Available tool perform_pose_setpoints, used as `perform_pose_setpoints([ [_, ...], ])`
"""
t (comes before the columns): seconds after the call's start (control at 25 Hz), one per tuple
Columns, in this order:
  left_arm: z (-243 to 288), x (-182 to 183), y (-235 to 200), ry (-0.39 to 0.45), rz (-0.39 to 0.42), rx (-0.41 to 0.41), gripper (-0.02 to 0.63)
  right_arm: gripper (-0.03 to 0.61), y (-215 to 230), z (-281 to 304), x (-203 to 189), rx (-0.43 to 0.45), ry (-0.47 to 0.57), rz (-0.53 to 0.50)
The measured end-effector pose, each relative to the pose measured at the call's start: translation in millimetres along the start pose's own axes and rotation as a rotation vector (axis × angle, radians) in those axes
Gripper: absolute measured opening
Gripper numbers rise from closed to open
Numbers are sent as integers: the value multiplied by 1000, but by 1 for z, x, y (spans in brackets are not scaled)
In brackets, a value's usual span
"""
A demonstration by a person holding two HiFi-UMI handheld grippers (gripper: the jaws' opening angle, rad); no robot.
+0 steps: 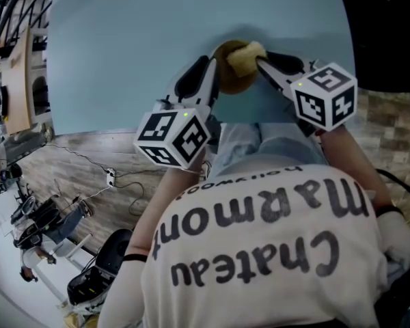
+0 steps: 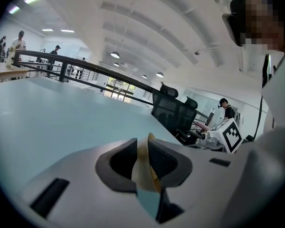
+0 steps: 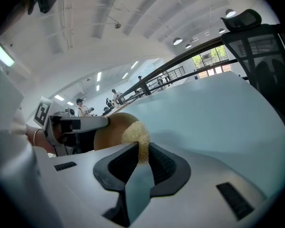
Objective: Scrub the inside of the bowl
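Observation:
A brown wooden bowl (image 1: pixel 231 74) is tilted over the light blue table (image 1: pixel 123 53), just in front of me. My left gripper (image 1: pixel 215 70) is shut on the bowl's rim; in the left gripper view the thin cream edge of the bowl (image 2: pixel 143 172) is pinched between the pads. My right gripper (image 1: pixel 261 63) is shut on a yellow fibrous sponge (image 1: pixel 248 55) that rests at the bowl's mouth. In the right gripper view the sponge (image 3: pixel 137 136) rises from between the pads of the right gripper (image 3: pixel 142 156), against the bowl (image 3: pixel 108 131). The bowl's inside is mostly hidden.
The table's near edge (image 1: pixel 109 130) runs just below the grippers, with wood floor (image 1: pixel 75 169) and cables beyond it. Black office chairs (image 2: pixel 173 110) stand past the table's far side. People stand far off by a railing (image 2: pixel 52 61).

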State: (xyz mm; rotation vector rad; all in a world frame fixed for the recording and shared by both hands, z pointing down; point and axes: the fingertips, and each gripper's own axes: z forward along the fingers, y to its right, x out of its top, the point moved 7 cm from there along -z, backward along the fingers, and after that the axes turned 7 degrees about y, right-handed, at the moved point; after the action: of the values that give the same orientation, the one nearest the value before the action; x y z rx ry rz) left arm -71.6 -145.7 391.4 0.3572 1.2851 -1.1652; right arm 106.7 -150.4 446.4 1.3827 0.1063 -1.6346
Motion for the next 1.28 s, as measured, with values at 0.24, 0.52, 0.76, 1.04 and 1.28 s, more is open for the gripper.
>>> perform_pose_setpoints([
  [0.24,1,2,-8,24,-42,8,64,74,-4,3,-3,-3,-4,5],
  [0.52,0,8,-14,67,-89,27,64,74,-9,2,-2,-6,-5,-8],
  [0.76,-1,12,-14,85,-99,45,64,74,-12,2,-1,11,3,-14],
  [1.04,-17,15,-8,136,-118,91,63,74,-21,-4,1,56,19,-36],
  [1.28,-28,16,-2,186,-146,136,63,74,-31,-13,4,91,19,-62],
])
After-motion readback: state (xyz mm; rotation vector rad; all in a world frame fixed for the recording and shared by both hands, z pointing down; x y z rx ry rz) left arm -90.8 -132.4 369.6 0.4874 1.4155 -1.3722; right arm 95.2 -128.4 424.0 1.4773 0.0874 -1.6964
